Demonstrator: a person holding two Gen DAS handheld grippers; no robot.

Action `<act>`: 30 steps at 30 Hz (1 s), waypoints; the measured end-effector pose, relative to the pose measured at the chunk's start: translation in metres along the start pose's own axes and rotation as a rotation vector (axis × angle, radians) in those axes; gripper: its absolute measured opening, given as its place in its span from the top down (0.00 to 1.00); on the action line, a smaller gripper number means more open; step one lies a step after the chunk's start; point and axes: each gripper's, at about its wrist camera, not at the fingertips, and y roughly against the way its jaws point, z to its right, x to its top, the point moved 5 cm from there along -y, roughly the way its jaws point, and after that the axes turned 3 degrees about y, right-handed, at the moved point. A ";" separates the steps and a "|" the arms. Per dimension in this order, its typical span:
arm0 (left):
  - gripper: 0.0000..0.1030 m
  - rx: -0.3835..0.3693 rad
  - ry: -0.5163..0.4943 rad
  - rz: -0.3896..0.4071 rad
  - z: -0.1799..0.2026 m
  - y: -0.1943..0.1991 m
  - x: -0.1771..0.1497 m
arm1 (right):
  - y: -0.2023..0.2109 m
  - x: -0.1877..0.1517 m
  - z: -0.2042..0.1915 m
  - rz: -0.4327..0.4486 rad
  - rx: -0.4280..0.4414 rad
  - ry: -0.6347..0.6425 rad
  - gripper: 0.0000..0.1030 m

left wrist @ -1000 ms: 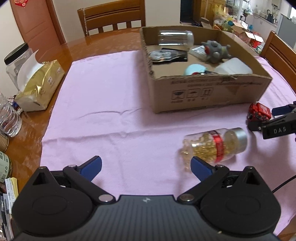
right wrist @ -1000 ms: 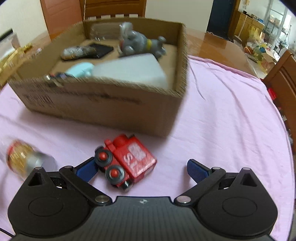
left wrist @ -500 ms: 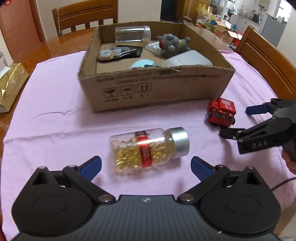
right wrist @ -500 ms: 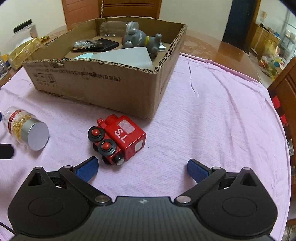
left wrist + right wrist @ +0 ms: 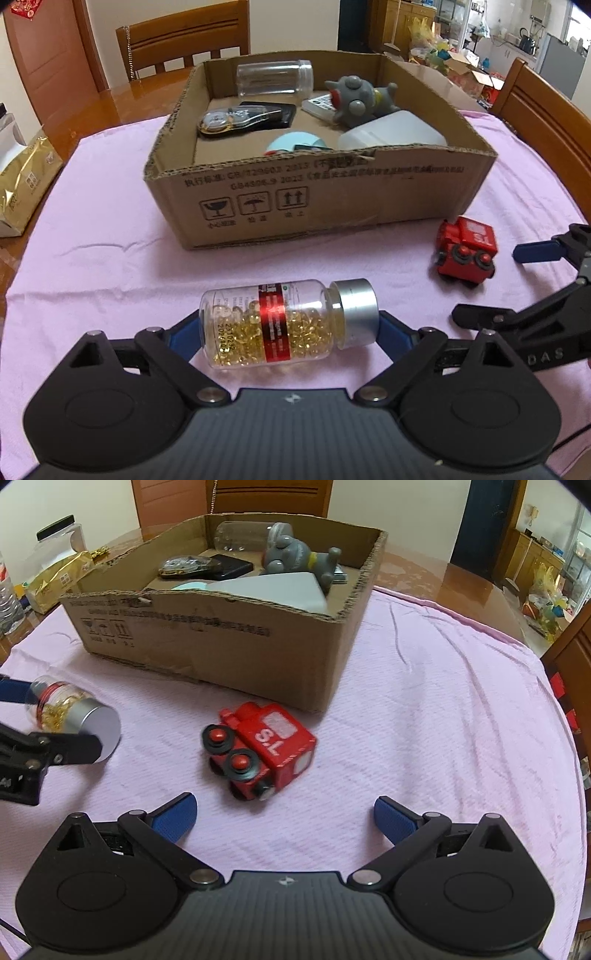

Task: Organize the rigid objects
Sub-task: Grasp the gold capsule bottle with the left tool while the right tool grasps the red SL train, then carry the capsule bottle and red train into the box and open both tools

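The capsule bottle (image 5: 286, 325) (lying before the cardboard box (image 5: 317, 199)) is best squeezed mid-body by the wide-open, empty left hand-held gripper (image 5: 288, 332).

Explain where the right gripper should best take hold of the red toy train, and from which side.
Probably the boxy red body of the toy train, one finger on each flat face, coming from above. It lies tipped on the cloth, wheels facing sideways, so avoid them. The right gripper, open, is just short of it.
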 end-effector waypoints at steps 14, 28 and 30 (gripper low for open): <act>0.08 -0.008 0.018 -0.004 -0.030 -0.006 0.009 | -0.012 0.031 -0.035 0.066 0.056 0.000 0.06; 0.10 -0.024 -0.007 -0.029 -0.038 -0.007 0.020 | -0.015 0.050 -0.035 0.042 -0.033 -0.022 0.45; 0.10 -0.023 -0.015 -0.042 -0.038 -0.007 0.020 | -0.015 0.050 -0.035 0.033 -0.030 -0.011 0.45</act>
